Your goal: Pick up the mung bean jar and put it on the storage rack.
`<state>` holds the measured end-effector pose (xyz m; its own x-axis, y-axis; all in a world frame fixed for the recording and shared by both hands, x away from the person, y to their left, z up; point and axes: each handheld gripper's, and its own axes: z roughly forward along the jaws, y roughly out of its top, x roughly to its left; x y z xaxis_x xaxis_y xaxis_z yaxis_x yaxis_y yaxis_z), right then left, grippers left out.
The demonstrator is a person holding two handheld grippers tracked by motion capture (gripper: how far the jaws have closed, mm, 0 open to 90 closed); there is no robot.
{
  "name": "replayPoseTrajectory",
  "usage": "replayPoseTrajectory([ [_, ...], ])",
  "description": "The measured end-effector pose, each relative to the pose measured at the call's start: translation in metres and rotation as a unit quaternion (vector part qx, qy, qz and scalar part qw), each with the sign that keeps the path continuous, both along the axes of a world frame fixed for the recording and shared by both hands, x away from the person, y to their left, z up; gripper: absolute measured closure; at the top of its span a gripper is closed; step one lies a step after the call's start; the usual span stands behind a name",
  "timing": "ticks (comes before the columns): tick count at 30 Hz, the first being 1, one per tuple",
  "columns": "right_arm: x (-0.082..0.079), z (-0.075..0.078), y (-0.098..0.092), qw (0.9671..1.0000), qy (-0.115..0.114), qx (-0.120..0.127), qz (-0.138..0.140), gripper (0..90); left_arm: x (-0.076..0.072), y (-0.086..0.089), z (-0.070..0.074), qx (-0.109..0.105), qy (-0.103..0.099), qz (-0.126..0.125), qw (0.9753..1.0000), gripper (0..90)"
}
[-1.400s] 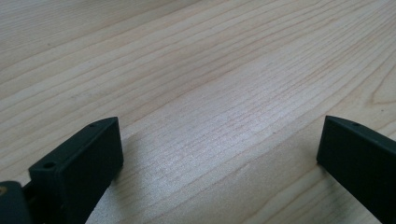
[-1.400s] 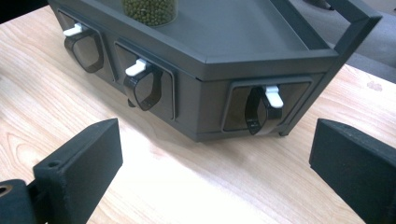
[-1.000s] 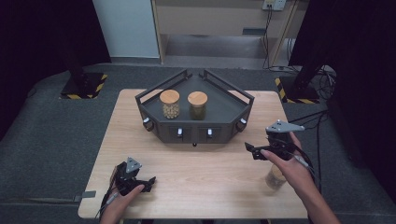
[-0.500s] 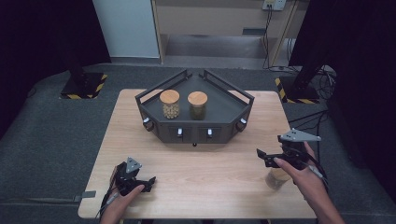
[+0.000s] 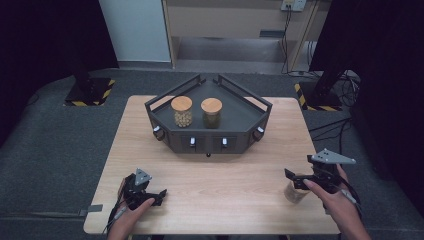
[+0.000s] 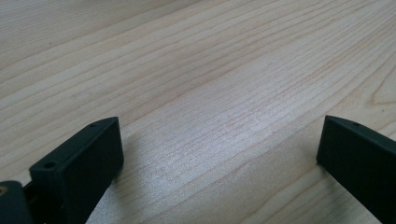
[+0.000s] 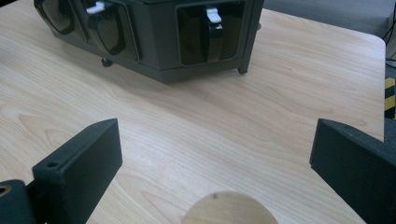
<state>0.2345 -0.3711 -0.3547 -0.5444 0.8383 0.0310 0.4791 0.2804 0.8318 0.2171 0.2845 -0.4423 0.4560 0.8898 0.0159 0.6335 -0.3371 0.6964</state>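
Two grippers sit over the wooden worktop point(image 5: 220, 170), one near each front corner; the right gripper point(image 5: 301, 180) hovers just above a small jar point(image 5: 295, 193) with a wooden lid that stands near the front right corner, close to the right edge; in the right gripper view that lid point(image 7: 227, 208) shows between the two black fingers point(image 7: 79, 170), which stand wide apart and touch nothing; the left gripper point(image 5: 150, 196) lies low near the front left corner, its fingers point(image 6: 81, 161) spread wide over bare wood, holding nothing; a dark angular tray point(image 5: 250, 107) stands toward the back edge at the middle, well apart from both grippers; two more wood-lidded jars stand on it side by side, a pale-filled jar point(image 5: 182, 111) to the left and a dark-filled jar point(image 5: 211, 113) to the right; small white-tipped knobs point(image 5: 192, 142) line the tray's front wall.
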Motion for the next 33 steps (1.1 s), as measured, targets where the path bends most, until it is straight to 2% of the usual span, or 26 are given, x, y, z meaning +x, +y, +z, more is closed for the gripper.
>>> replayPoseTrajectory([
  [12,-0.013,-0.020,-0.010,0.9999,0.006,-0.006,-0.005,2.3,0.000,0.000,0.000,0.000,0.000,0.000,1.0000,0.0],
  [23,-0.019,-0.035,-0.012,0.9996,0.016,-0.019,-0.012,2.8,0.000,0.000,0.000,0.000,0.000,0.000,1.0000,0.0],
  [33,-0.023,-0.051,-0.015,0.9994,0.026,-0.012,-0.020,3.2,0.000,0.000,0.000,0.000,0.000,0.000,1.0000,0.0],
])
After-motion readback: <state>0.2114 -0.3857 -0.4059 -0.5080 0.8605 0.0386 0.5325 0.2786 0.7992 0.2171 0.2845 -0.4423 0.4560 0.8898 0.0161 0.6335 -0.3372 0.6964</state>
